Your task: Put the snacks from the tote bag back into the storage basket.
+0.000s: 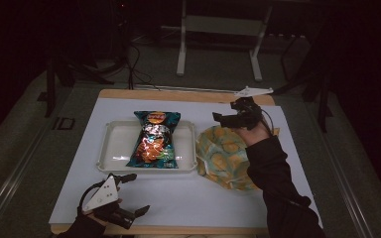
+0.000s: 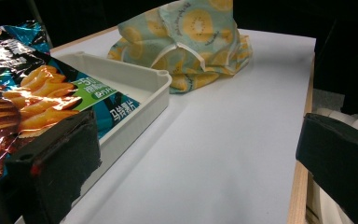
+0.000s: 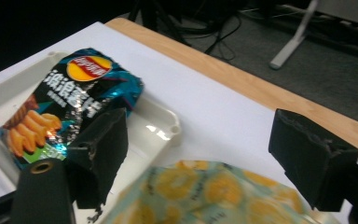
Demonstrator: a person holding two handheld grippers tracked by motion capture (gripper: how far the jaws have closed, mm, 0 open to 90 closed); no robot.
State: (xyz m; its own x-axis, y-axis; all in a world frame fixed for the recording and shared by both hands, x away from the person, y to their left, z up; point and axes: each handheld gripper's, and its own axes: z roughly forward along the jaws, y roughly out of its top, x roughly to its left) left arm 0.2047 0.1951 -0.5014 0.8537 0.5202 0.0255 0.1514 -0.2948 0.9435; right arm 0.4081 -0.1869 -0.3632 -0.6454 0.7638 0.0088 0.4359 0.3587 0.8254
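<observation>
Dark surroundings close in on one white table top (image 1: 188,198) with a wooden edge; behind it we see grey floor, some cables and the legs of one pale stand (image 1: 218,44). On the table we count three things: one white tray (image 1: 110,148), one bag of crisps (image 1: 155,140) and one cloth bag (image 1: 223,154) printed with yellow fruit slices. The bag of crisps lies lengthwise inside the tray, its logo end toward the far side; the cloth bag sits crumpled just beside the tray's right end, near the table's right side, and we cannot tell whether it touches the tray.

We hold two grippers. Our right gripper (image 1: 222,119) hangs above the far edge of the cloth bag; its jaws stand spread wide with nothing between them, and in the right gripper view the cloth bag (image 3: 205,196) lies below them, the bag of crisps (image 3: 70,102) and tray (image 3: 163,128) beyond. Our left gripper (image 1: 138,194) sits near the table's front edge, below the tray's left corner; its jaws are also spread apart and empty, and the left gripper view looks along the tray (image 2: 140,84) toward the cloth bag (image 2: 191,42).
</observation>
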